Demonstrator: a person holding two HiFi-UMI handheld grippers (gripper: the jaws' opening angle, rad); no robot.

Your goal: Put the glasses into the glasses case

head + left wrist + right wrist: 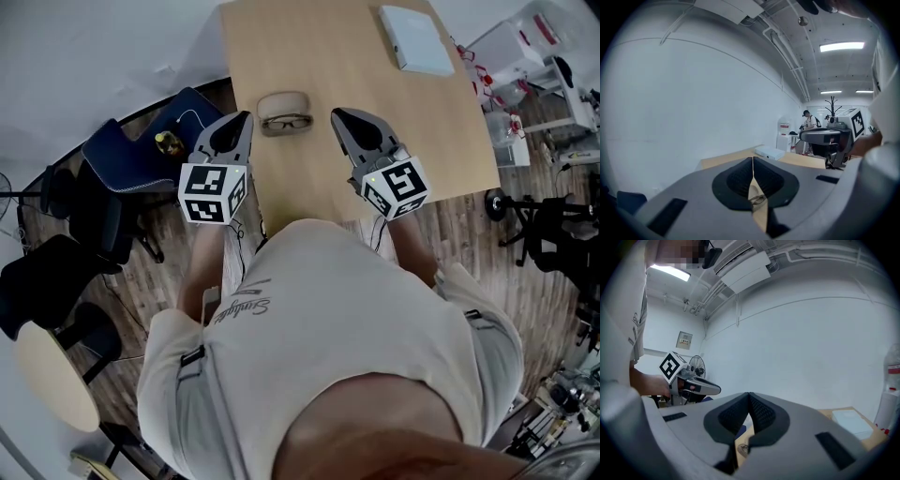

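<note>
Left claw (753, 161): your jaws are closed tip to tip and grip nothing. In the head view the claw (246, 116) hangs over the table's near left edge, its tip just left of the glasses.
Right claw (749, 395): jaws pressed together, nothing between them. In the head view it (335, 113) hangs over the table, its tip just right of the glasses.
Glasses (286, 121): dark frame, lying flat on the table between your two claw tips. Neither claw touches them. Both gripper views catch a sliver of them below the jaws (757, 199) (742, 448).
Case (284, 101): beige, on the table right behind the glasses. You cannot tell whether the two touch, or whether the lid is up.
Table (337, 66): light wood.
Box (415, 37): white, flat, at the far right corner, well apart from the glasses.
Chair (141, 150): blue, left of the table.
</note>
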